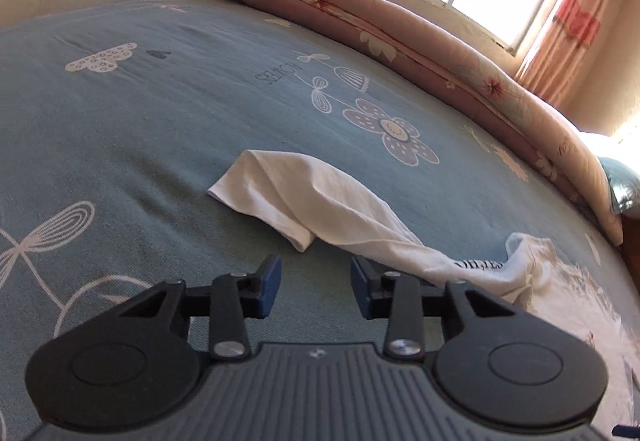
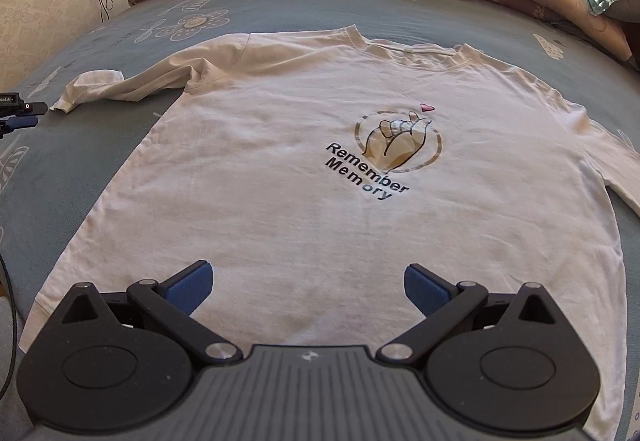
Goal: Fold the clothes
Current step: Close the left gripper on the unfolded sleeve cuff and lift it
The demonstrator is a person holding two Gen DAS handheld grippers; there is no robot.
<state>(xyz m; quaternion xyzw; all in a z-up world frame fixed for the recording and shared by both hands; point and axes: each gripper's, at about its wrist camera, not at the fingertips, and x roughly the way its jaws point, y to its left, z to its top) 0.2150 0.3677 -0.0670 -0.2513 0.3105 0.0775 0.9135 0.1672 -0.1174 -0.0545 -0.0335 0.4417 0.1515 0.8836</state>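
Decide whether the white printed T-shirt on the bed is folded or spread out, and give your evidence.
Spread out, unfolded: the white printed T-shirt lies flat, print up, on the blue flowered bedsheet; only its crumpled left sleeve is bunched.

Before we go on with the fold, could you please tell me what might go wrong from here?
1. The sleeve lies twisted and bunched on the bed; folding it in like this would likely trap creases.
2. The left gripper is empty and partly open beside the sleeve, so a pinch here may catch the sheet.
3. The right gripper hangs open over the shirt near its hem; a mid-panel pinch could rumple the flat front.
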